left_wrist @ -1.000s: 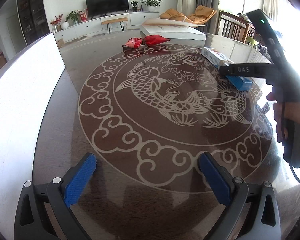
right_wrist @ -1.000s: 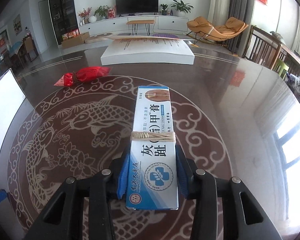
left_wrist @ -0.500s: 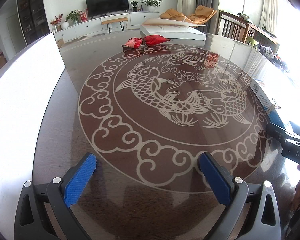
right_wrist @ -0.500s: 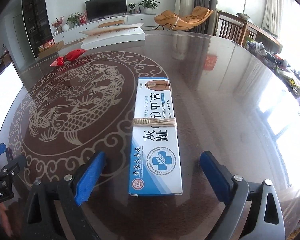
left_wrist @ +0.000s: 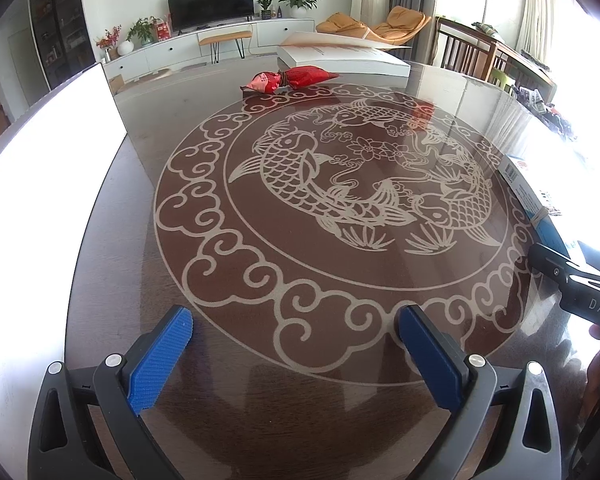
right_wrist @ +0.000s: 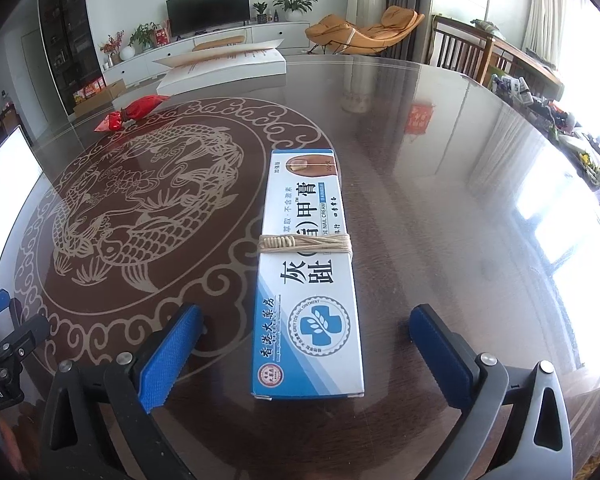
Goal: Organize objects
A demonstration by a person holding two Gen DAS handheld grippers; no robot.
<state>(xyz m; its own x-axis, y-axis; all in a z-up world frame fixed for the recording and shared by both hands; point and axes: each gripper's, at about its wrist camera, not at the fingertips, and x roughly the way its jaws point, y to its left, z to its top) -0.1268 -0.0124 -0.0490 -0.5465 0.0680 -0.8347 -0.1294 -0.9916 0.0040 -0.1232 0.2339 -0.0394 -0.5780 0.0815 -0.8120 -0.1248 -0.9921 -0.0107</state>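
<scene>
A long white-and-blue ointment box (right_wrist: 308,280), tied round its middle with twine, lies flat on the dark glass table (right_wrist: 440,200) just right of the fish pattern. My right gripper (right_wrist: 306,316) straddles the box's near end. Its jaws are opening, and the blue pads stand well clear of the box's sides. In the left wrist view the box (left_wrist: 528,192) shows at the right edge, with one black finger (left_wrist: 552,264) of the right gripper beside it. My left gripper (left_wrist: 296,314) is open over the pattern's near rim with nothing between its pads.
A red tied pouch (left_wrist: 296,78) lies at the far edge of the pattern. Behind it sits a flat white box (left_wrist: 340,56) with its lid ajar. A bright white panel (left_wrist: 40,160) stands along the table's left side. Clutter and wooden chairs line the far right.
The right gripper carried the ointment box from the pattern's middle to the table's right side, set it down and opened its jaws wide. The left gripper has stayed still.
</scene>
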